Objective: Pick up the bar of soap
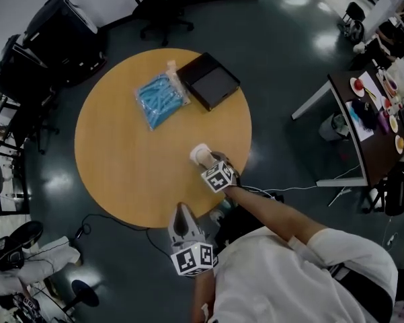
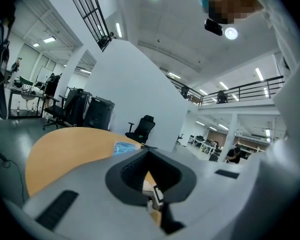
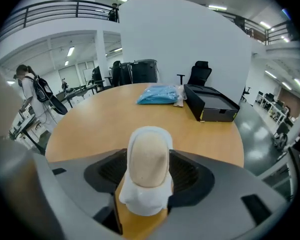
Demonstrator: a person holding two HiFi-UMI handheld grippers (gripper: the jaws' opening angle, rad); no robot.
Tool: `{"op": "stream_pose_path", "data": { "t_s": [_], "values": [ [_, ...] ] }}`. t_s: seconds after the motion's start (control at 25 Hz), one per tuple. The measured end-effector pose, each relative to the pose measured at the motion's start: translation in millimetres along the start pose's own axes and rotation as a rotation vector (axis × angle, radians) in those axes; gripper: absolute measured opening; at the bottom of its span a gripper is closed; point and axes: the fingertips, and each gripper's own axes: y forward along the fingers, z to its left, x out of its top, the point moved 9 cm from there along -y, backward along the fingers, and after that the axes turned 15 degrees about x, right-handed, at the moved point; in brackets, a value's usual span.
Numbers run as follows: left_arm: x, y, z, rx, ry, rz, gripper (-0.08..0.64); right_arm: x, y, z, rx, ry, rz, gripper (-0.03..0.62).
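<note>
Soap bar stands on tabletop, right btw my right fingers. They're spread wide, not squeezing yet. Step looks like pre-grasp. Next I'd close evenly on both sides, then lift. Left fingers are together, empty.

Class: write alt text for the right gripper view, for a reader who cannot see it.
A pale bar of soap stands between the right tongs on a round wooden table; a blue packet and black box lie beyond.
</note>
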Motion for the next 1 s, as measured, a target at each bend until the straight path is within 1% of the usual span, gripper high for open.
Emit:
{"op": "stream_pose_path", "data": {
  "t_s": [0.24,0.44,0.56,0.64,0.72,0.84,0.92,1.0],
  "values": [
    [1.0,6.3,8.3,0.030,-0.006,0.003,0.003,-3.4,19.5,-5.1,-0.017,-0.018,0.087,0.264],
    [0.0,5.7,8.5,0.039,-0.009,0.010,0.003,-4.0,19.4,-4.6,-0.039,-0.043,0.088,0.262],
    [-0.1,4.3,8.4,0.048,-0.015,0.010,0.003,0.9,10.5,-0.3,-0.022,-0.064,0.061,0.261],
    [0.7,4.7,8.4,0.043,-0.012,0.003,0.003,9.0,-1.7,4.8,-0.002,-0.080,0.007,0.261],
    [2.5,4.5,7.2,0.036,-0.006,-0.008,0.003,19.4,-23.0,11.2,0.020,-0.097,-0.079,0.261],
    [6.0,3.6,2.9,0.024,0.000,-0.029,0.003,34.9,-72.9,22.4,0.057,-0.115,-0.262,0.261],
    [9.7,4.3,-1.0,0.015,0.001,-0.045,0.003,46.7,-114.9,31.9,0.083,-0.130,-0.394,0.261],
    [12.7,4.5,-6.2,0.006,0.000,-0.057,0.003,54.1,-158.9,42.1,0.106,-0.156,-0.507,0.261]
  ]
}}
